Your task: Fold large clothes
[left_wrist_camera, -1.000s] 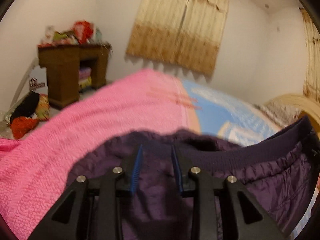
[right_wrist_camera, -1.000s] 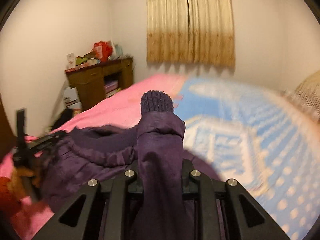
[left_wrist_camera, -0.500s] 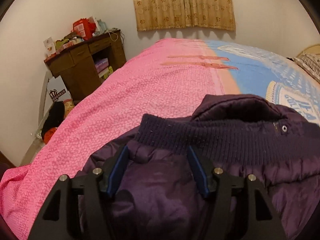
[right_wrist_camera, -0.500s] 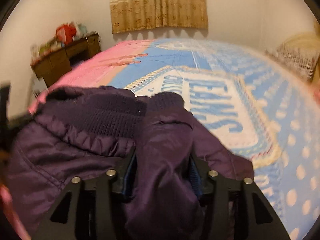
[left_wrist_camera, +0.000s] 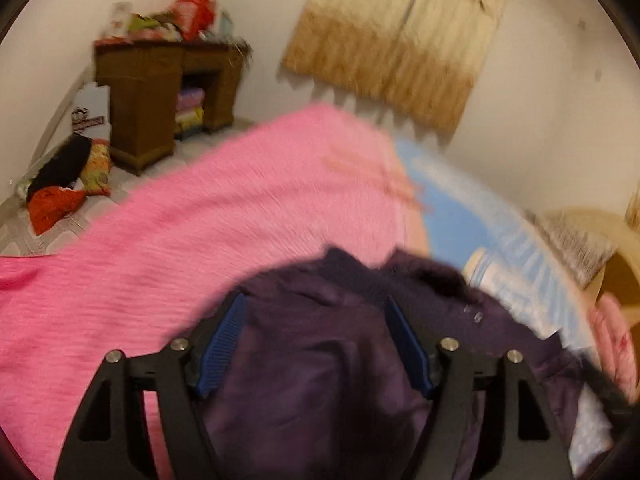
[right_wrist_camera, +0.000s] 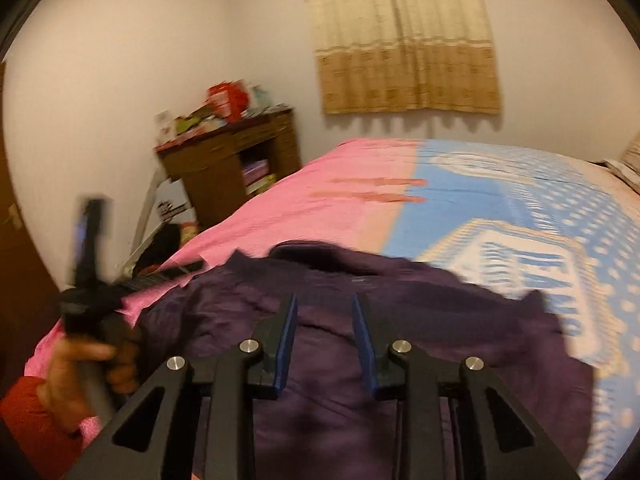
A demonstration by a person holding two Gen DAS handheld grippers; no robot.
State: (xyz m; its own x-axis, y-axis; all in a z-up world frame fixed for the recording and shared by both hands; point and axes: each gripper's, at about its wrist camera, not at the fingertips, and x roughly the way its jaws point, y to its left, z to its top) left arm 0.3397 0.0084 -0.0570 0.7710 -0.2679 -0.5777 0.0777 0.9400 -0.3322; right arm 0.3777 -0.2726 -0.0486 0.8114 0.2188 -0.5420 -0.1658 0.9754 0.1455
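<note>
Left tongs: the left gripper (left_wrist_camera: 316, 340) stands released, its jaws having just been opening wide; purple jacket (left_wrist_camera: 320, 380) fabric lies between and beneath the blue pads (left_wrist_camera: 220, 348) but they do not press it.
Right tongs: the right gripper (right_wrist_camera: 324, 340) has just been closing to a narrow gap, yet nothing is pinched; the jacket (right_wrist_camera: 360, 360) lies under its tips.
Jacket's place: bunched directly ahead of and below both tongs, on the bed (right_wrist_camera: 520, 200), over the seam where the pink cover (left_wrist_camera: 160, 240) meets the blue patterned one (right_wrist_camera: 540, 248).
Done, as I judge: a sleeve or side seems brought in over the body, and both tongs have let go.
Left to do: the heap looks lumpy and uneven; further folds and smoothing probably remain.
Beyond the tongs: a wooden desk (right_wrist_camera: 228, 168) at the far left wall, a curtain (right_wrist_camera: 404, 40) behind the bed.
Hard to make out: motion blur smears both views; the jacket's near hem is cut off behind the tongs; its sleeves cannot be told apart. The hand (right_wrist_camera: 80, 372) holding the left tongs is blurred.
</note>
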